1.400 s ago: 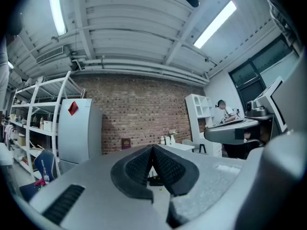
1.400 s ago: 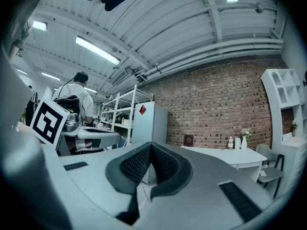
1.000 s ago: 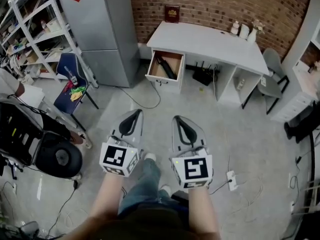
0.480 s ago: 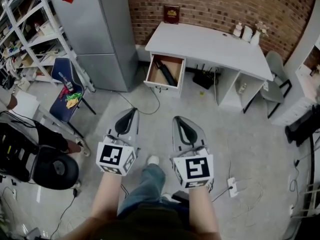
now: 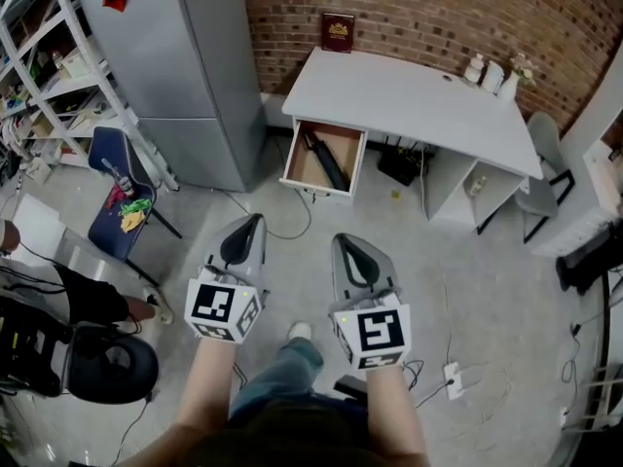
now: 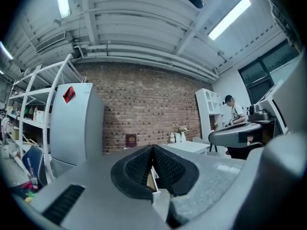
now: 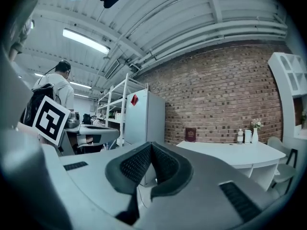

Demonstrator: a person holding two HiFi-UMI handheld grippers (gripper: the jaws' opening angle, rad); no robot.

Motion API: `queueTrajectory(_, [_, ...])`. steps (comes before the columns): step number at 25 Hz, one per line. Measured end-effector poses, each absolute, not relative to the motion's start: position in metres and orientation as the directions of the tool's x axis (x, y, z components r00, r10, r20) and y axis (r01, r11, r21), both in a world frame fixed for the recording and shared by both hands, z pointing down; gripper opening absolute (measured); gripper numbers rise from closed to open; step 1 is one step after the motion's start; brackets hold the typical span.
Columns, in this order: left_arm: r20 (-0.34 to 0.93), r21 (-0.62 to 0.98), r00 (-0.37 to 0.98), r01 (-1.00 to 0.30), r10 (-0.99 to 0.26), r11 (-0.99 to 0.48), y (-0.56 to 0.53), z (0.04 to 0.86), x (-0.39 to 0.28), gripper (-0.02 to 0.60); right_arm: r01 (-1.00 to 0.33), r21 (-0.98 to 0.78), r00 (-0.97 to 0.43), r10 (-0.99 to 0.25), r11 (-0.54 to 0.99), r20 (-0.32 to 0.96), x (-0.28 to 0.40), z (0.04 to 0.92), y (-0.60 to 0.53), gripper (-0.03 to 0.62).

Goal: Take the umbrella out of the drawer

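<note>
A black folded umbrella (image 5: 325,161) lies in the open wooden drawer (image 5: 300,163) at the left end of the white desk (image 5: 409,95). Both grippers are held level over the grey floor, well short of the desk. My left gripper (image 5: 254,220) is shut with nothing in it, its pads (image 6: 152,164) pressed together. My right gripper (image 5: 343,240) is likewise shut and empty, pads (image 7: 149,161) meeting at the tip. In the left gripper view a sliver of the drawer (image 6: 154,185) shows just behind the pads. The umbrella is not visible in either gripper view.
A grey refrigerator (image 5: 180,61) stands left of the desk, a metal shelf rack (image 5: 58,66) and a blue chair (image 5: 115,188) further left. Bottles (image 5: 492,71) and a dark red book (image 5: 338,31) are on the desk by the brick wall. Cables and a power strip (image 5: 453,375) lie on the floor.
Both grippers and the person have advanced across the floor toward the desk; the desk and drawer sit lower and nearer in the head view. The jaws stay shut.
</note>
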State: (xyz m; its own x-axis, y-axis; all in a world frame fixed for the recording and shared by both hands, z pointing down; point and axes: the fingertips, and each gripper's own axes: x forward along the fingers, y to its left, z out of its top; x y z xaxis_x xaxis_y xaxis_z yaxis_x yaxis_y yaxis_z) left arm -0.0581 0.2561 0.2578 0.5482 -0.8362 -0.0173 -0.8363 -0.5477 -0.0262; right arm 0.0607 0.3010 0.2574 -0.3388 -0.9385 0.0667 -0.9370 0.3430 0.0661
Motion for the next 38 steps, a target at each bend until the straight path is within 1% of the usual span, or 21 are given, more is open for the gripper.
queueTrajectory(10, [-0.002, -0.046, 0.625, -0.780, -0.781, -0.624, 0.146, 0.252, -0.053, -0.003, -0.958, 0.053, -0.279, -0.958, 0.283, 0.072, 0.056, 0.256, 0.194, -0.008])
queueTrajectory(15, [0.008, -0.046, 0.642, -0.766, -0.767, -0.641, 0.108, 0.258, -0.052, -0.003, -0.961, 0.058, -0.264, -0.960, 0.270, 0.090, 0.057, 0.264, 0.160, -0.008])
queueTrajectory(26, [0.057, -0.024, 0.636, -0.769, -0.769, -0.638, 0.053, 0.282, -0.045, -0.003, -0.966, 0.018, -0.252, -0.958, 0.257, 0.138, 0.076, 0.290, 0.101, -0.008])
queueTrajectory(38, [0.108, -0.001, 0.602, -0.796, -0.791, -0.606, -0.060, 0.302, -0.008, -0.003, -0.951, 0.014, -0.300, -0.937, 0.308, 0.181, 0.114, 0.306, -0.018, -0.008])
